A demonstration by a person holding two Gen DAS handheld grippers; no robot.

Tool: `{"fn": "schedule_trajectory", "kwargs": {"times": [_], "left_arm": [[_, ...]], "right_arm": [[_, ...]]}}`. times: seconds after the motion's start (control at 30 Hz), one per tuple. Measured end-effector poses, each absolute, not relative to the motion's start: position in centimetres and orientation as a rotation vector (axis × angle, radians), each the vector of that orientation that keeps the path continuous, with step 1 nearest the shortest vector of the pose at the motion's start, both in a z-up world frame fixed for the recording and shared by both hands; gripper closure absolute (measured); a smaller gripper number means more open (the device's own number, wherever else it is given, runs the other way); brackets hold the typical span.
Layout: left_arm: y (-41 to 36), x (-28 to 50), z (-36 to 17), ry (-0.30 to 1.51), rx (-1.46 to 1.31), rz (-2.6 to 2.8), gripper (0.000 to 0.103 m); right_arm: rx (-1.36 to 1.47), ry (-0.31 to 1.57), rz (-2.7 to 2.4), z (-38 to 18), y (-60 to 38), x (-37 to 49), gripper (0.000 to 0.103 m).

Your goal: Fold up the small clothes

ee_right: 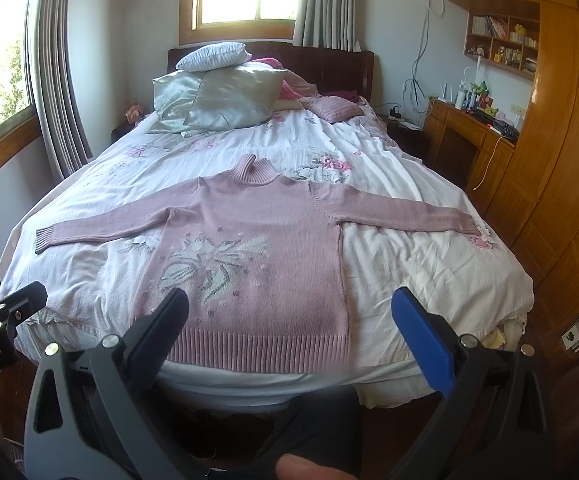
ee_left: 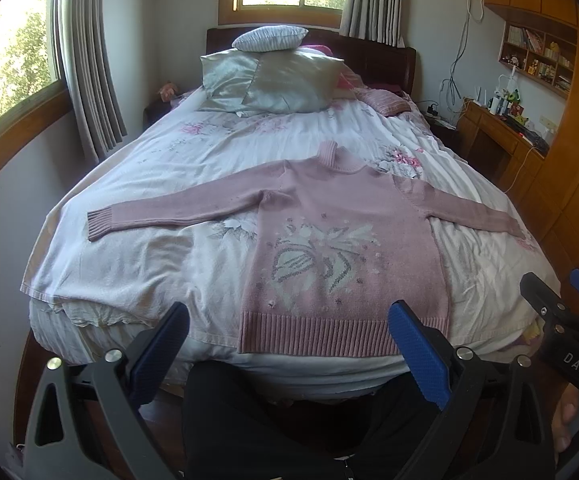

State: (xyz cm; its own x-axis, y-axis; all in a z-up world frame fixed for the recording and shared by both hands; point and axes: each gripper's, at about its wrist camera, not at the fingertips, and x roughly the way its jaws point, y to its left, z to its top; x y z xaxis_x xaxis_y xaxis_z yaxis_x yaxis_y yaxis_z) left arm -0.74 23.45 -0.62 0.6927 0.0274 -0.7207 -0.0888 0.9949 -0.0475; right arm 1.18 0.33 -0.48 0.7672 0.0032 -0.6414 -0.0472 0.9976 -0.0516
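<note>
A pink knitted sweater (ee_left: 341, 248) (ee_right: 261, 256) with a white flower pattern lies flat and face up on the bed, both sleeves spread out sideways, its ribbed hem at the foot edge. My left gripper (ee_left: 289, 320) hangs open just short of the hem, holding nothing. My right gripper (ee_right: 289, 308) is open too, in front of the hem's right part, with nothing between its fingers. In the left wrist view the right gripper (ee_left: 561, 292) shows at the right edge. The left gripper (ee_right: 1, 300) shows at the left edge of the right wrist view.
The bed (ee_left: 149, 248) has a white floral cover, with pillows (ee_left: 269, 80) piled at the headboard. A wooden desk (ee_left: 501, 132) and wardrobe (ee_right: 561, 184) stand to the right, curtained windows to the left and behind. A person's dark-clad legs (ee_left: 273, 420) are below the grippers.
</note>
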Motion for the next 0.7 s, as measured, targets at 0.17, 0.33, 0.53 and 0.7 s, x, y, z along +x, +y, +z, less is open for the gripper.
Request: {"fn": "schedule_trajectory", "kwargs": {"times": [0.17,0.33,0.53,0.7], "left_arm": [[23.41,-0.75,-0.63,0.803,-0.081,0.066,0.004],[23.60,-0.68,-0.55,0.803,-0.079,0.068,0.004],[23.61,-0.69,-0.57,0.802,-0.078,0.069,0.004],[23.64,-0.70,-0.59,0.802,-0.078,0.068,0.004]], "right_arm": [[-0.066,0.698,0.028,-0.54,0.28,1.23,0.002],[-0.065,0.699,0.028,-0.55,0.29,1.24,0.002],[-0.064,0.700,0.029,-0.55,0.22,1.23,0.002],[-0.062,0.700,0.029,-0.73,0.20,1.19,0.002]]}}
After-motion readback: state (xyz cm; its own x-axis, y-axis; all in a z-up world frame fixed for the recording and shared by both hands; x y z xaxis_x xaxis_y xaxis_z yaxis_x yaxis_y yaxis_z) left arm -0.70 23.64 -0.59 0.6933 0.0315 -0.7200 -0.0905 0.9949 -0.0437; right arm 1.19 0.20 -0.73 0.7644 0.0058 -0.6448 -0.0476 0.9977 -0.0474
